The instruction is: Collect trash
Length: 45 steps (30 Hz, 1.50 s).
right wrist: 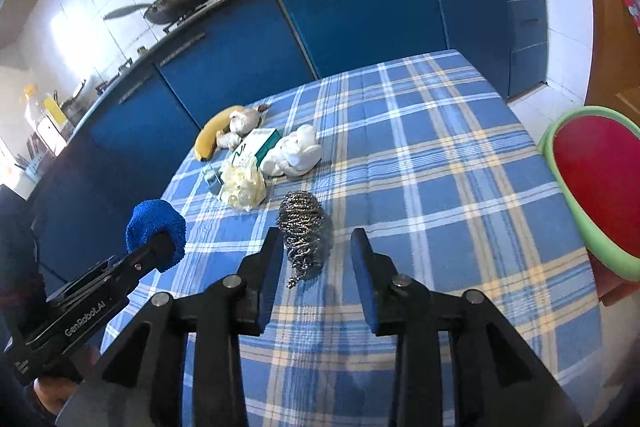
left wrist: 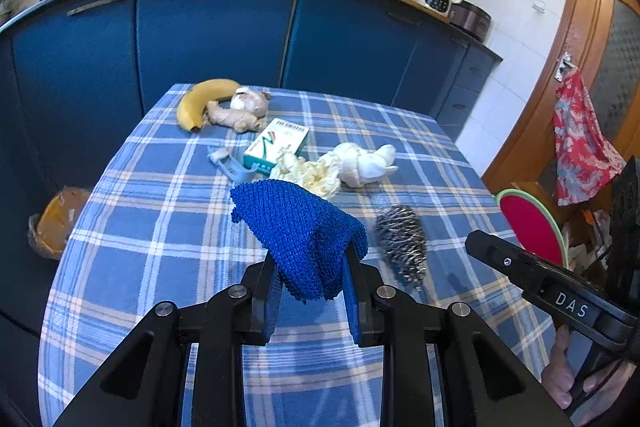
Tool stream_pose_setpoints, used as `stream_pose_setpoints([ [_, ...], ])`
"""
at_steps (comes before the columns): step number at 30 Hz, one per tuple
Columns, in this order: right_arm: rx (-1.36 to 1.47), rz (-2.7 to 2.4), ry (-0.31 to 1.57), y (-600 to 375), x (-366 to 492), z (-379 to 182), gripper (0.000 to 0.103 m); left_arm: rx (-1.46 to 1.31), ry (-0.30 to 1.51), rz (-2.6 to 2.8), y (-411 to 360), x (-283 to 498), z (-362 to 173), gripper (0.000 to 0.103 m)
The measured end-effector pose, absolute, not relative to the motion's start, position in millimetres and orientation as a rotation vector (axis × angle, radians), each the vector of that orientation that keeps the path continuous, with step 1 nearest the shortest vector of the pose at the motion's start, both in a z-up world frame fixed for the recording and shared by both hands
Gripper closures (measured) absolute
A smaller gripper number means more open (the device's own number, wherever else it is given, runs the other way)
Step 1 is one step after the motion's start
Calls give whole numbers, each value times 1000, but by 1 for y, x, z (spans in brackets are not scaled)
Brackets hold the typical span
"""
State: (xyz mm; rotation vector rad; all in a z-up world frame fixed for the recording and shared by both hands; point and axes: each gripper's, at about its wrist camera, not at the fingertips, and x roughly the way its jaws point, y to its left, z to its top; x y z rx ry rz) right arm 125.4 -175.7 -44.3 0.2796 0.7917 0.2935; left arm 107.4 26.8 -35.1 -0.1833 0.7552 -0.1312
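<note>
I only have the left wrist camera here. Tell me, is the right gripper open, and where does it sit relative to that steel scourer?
Observer: The right gripper is open, jaws wide apart.
Operator: And the scourer?
Observer: The steel scourer lies on the checked tablecloth just ahead of the gap, nearer the left finger, ungripped.
Operator: How does my cloth look from there?
Observer: Seen side-on, the blue knitted cloth is bunched in a ball over the tip of the left gripper.
</note>
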Motion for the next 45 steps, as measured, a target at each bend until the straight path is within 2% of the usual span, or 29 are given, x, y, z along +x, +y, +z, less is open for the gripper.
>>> stream_pose_setpoints([
  [2,268,295,804,-169,131,-49,61,-190,763,-125,29,109,-39,76],
  [17,232,298,933,-147,164,-88,61,-215,812,-101,34,118,-58,76],
  [18,242,305,944,-148,165,-90,63,-214,814,-103,34,118,-58,76],
  [20,263,328,953,-150,165,-94,86,-209,815,-106,32,119,-58,76],
  [23,264,334,929,-153,160,-92,90,-201,814,-110,29,118,-57,76],
  [45,415,252,722,-254,105,-40,92,-92,786,-248,-38,122,-27,76],
])
